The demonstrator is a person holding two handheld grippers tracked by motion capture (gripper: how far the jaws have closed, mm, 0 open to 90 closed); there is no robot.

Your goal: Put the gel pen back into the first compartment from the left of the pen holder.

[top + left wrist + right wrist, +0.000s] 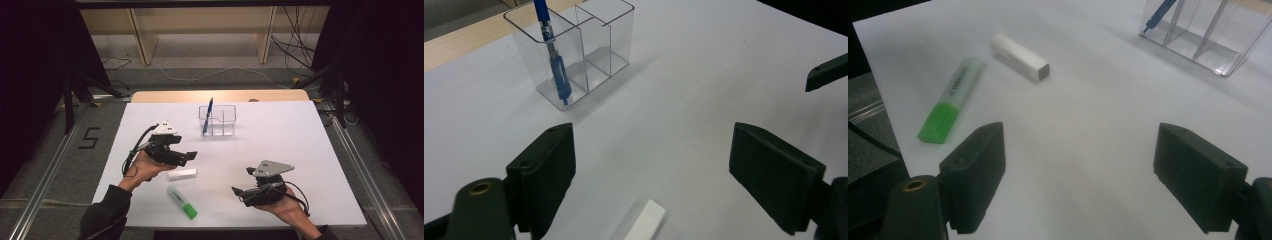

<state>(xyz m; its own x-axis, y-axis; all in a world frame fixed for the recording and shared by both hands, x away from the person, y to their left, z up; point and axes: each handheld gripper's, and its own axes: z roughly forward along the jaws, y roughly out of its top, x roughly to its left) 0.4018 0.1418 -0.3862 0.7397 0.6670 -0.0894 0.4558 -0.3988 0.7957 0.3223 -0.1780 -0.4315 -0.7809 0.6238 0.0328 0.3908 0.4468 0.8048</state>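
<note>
The work in hand looks like tidying loose desk items into the clear organizer [217, 121], which stands near the far edge of the tabletop [300, 150] with a blue pen [207, 117] already leaning upright in its left compartment; the step now, by my reading, is the approach to the next item, with nothing yet picked up.

Going left to right: the left claw [187, 156] hovers over the left half of the tabletop, its jaws spread wide and holding nothing; in the left gripper view the white eraser-like block [644, 222] lies on the tabletop just below and between those jaws, untouched; the block [182, 174] sits just toward the near edge from the claw. Nearer the front edge lies the green highlighter [182, 202], slanted, close to the block but apart from it. The right claw [240, 192] hovers near the front edge on the right half, jaws likewise wide apart and empty (the right gripper view shows bare tabletop between them).

The next move probably calls for the left claw to drop over the block, line its jaws across the narrow sides, then close; the highlighter would remain for later.
</note>
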